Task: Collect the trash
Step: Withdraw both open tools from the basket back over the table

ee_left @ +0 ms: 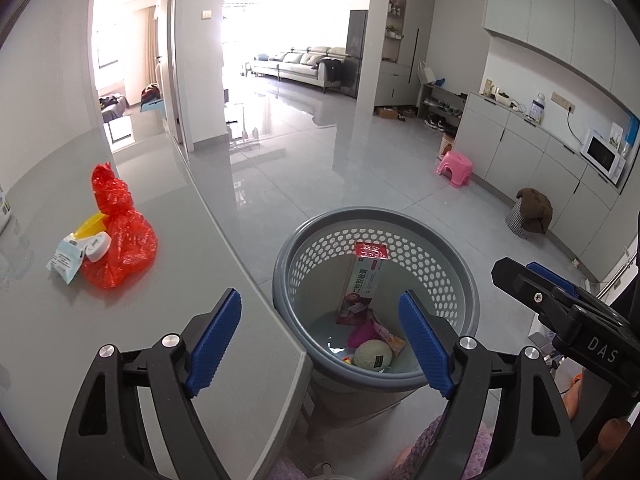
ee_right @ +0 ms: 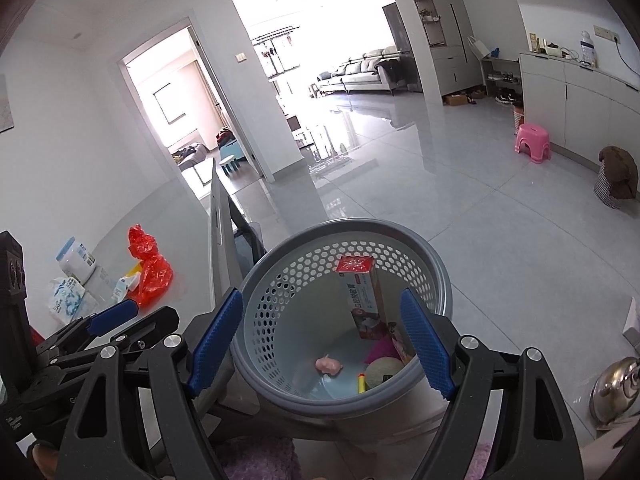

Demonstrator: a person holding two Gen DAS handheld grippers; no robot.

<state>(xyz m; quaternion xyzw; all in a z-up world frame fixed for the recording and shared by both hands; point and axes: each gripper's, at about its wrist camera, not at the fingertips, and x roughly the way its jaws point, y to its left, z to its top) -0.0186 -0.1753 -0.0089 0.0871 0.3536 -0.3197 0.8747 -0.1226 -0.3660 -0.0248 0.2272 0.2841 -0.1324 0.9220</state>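
Observation:
A grey perforated trash basket (ee_left: pixel 460 272) stands on the floor beside the table; it also shows in the right wrist view (ee_right: pixel 440 276). Inside are a tall carton (ee_left: pixel 362 284), a round pale ball (ee_left: pixel 374 354), pink wrappers and a small pink lump (ee_right: pixel 329 365). On the grey table (ee_left: pixel 168 320) lie a red plastic bag (ee_left: pixel 120 232), a white packet (ee_left: pixel 66 260) and a yellow scrap. My left gripper (ee_left: pixel 320 344) is open and empty above the table edge and basket. My right gripper (ee_right: pixel 320 344) is open and empty over the basket.
A white jar (ee_right: pixel 76 260) and a tissue pack (ee_right: pixel 68 300) stand on the table's left. A pink stool (ee_left: pixel 454 166), a covered basket (ee_left: pixel 530 212) and cabinets with a microwave (ee_left: pixel 602 156) line the right wall. A metal kettle lid (ee_right: pixel 618 384) is at the lower right.

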